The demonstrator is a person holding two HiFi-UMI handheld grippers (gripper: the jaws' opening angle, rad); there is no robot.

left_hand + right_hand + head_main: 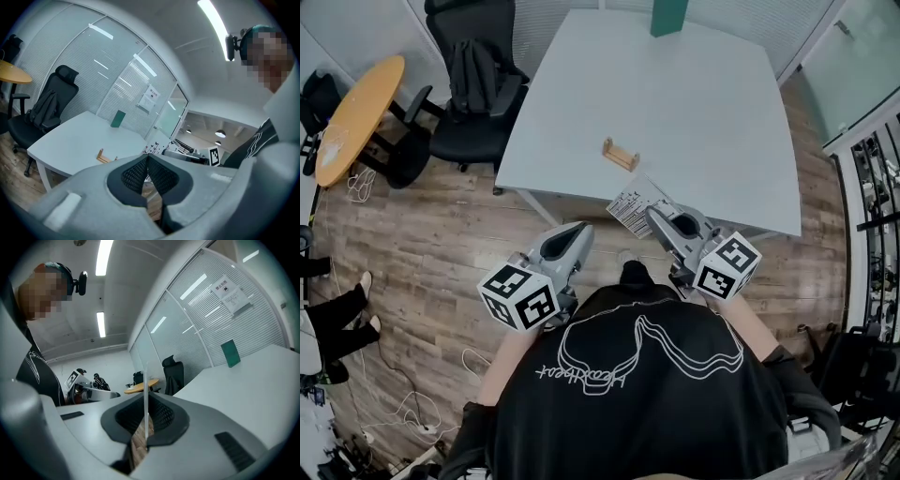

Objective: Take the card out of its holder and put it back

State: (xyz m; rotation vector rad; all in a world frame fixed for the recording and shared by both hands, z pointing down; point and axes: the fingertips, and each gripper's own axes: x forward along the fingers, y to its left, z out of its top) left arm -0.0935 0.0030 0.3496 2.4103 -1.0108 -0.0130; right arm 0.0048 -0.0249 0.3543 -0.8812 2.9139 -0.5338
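Hard to make out first. Print on the card (633, 202) is too small to read in head view. In right gripper view the card shows edge-on only, as a thin white line (146, 399), so its face isn't visible. The person's black shirt (628, 394) covers most of both forearms, and the hands behind the marker cubes can't be made out. The green block (668, 16) at the far side of the table (694, 112) is cut off by the top edge of head view. In left gripper view the lower part of the wooden holder (106, 156) sits hidden behind that gripper's own body.

Tools. The right gripper (655, 215) is clamped on the card, jaws nearly together w/ just the card's thickness btwn the pads. The card sticks out past the tips, tilted, over the table's near edge. The left gripper (578, 231) holds nothing. Its pads meet at the tips, w/ a slim gap lower down that shows the wood floor (441, 253). It hangs over the floor, off the table, beside the right gripper, tips apart from the card.

The holder (621, 154) stands empty on the table's near half, beyond the card and not touching it.
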